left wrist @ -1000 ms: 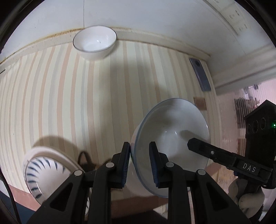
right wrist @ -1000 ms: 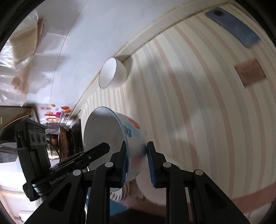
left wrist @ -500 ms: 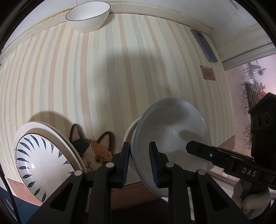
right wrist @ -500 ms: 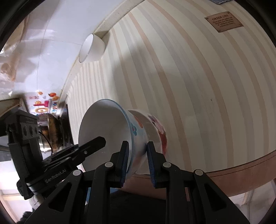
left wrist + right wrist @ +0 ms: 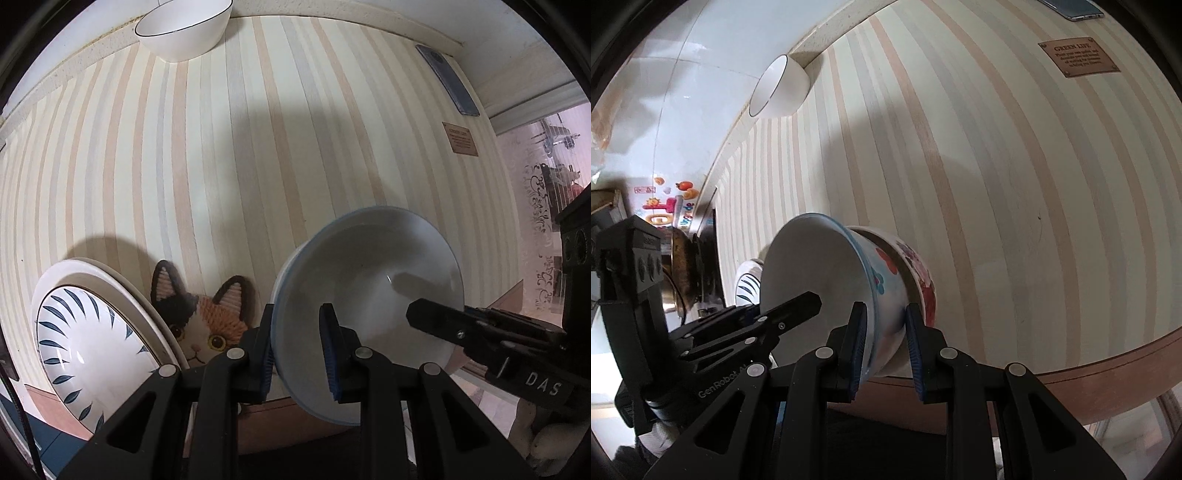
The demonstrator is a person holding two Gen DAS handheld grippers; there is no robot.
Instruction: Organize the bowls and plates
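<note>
A blue-rimmed bowl (image 5: 369, 288) with red and blue flowers outside (image 5: 886, 280) is held by both grippers. It sits nested in a second flowered bowl (image 5: 921, 273) on the striped table. My left gripper (image 5: 297, 350) straddles the blue-rimmed bowl's near rim, with a visible gap at the pads. My right gripper (image 5: 882, 347) straddles the opposite rim, also less tightly. A white bowl with a dark rim (image 5: 184, 27) stands at the table's far edge, also in the right wrist view (image 5: 777, 86).
A stack of white plates, the top one with blue leaf marks (image 5: 96, 343), lies at the left. A cat-shaped coaster (image 5: 201, 314) lies between plates and bowls. A phone (image 5: 447, 79) and a brown label (image 5: 1078, 55) lie on the striped tablecloth (image 5: 221, 166).
Both grippers lowered the blue-rimmed bowl into the second flowered bowl near the table's front edge. The jaws have widened slightly on its rim.
</note>
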